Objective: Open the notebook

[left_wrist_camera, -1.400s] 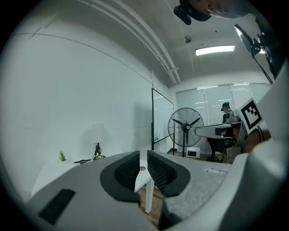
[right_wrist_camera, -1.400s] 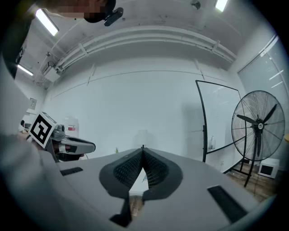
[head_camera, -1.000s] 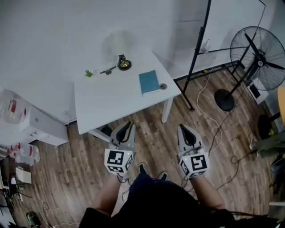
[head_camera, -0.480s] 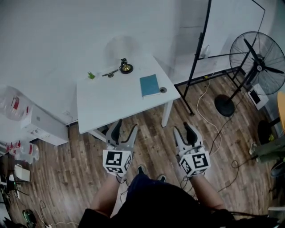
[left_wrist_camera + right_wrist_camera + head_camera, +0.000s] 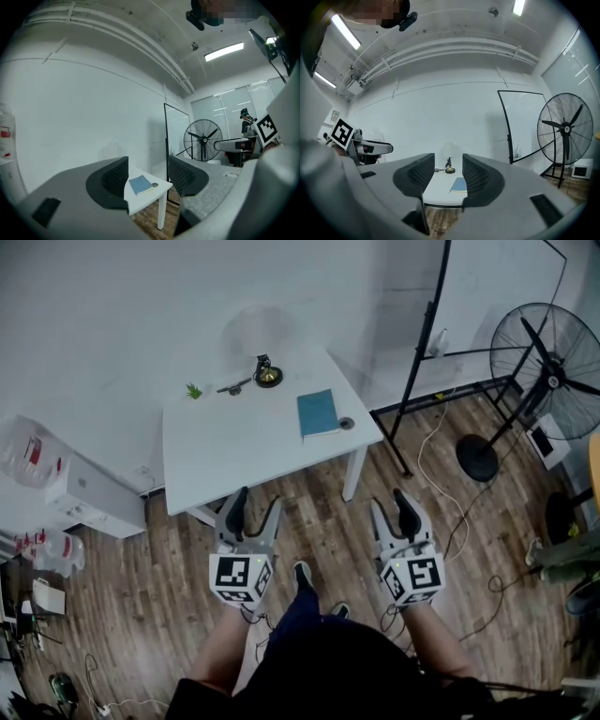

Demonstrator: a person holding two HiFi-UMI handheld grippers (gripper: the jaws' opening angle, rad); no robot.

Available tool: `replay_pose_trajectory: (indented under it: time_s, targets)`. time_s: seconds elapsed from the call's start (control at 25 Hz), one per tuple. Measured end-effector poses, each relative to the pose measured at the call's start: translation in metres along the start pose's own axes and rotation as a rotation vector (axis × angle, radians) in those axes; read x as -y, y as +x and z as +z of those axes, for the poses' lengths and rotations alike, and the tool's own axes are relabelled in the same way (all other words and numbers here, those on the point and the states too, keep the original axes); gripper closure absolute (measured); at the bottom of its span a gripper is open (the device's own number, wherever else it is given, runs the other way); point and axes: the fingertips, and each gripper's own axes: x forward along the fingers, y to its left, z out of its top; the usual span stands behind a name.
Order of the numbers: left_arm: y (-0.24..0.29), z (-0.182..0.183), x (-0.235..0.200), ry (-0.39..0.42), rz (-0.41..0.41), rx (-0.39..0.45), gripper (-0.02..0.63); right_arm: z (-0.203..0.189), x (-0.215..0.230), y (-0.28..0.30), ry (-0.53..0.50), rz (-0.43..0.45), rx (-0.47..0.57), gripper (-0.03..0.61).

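Observation:
A closed blue notebook (image 5: 317, 412) lies near the right end of a white table (image 5: 234, 456), well beyond both grippers. The left gripper view shows the notebook (image 5: 140, 184) far off between the jaws, and the right gripper view shows the notebook (image 5: 459, 185) the same way. My left gripper (image 5: 255, 507) hovers over the floor short of the table's near edge. Its jaws are opening, with nothing between them. My right gripper (image 5: 392, 507) hangs beside it to the right, jaws also opening and empty. Both point level toward the table.
A small round cap (image 5: 346, 423) sits beside the notebook. A brass-based stand (image 5: 268, 374), a dark pen-like item (image 5: 230, 386) and a green sprig (image 5: 194, 391) lie at the table's far edge. A standing fan (image 5: 553, 362), a black frame (image 5: 422, 352) and floor cables are at right, a white cabinet (image 5: 84, 502) at left.
Both grippers' jaws went from shut to wide apart. The left gripper rose slightly; the right one stayed about where it was.

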Motion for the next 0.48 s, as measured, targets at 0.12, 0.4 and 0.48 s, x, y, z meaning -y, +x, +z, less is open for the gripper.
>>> replay_pose_trajectory:
  time_s: [0.12,0.4,0.48]
  targets:
    - [0.016,-0.008,-0.009,-0.015,-0.009,-0.01,0.36,-0.007,0.006,0.016,0.007,-0.016,-0.013,0.392]
    - [0.074,-0.025,-0.05,-0.063,-0.032,-0.015,0.36,-0.022,0.02,0.074,0.014,-0.053,-0.055,0.397]
    - [0.093,-0.028,-0.067,-0.071,-0.036,-0.017,0.36,-0.026,0.023,0.095,0.019,-0.065,-0.066,0.399]
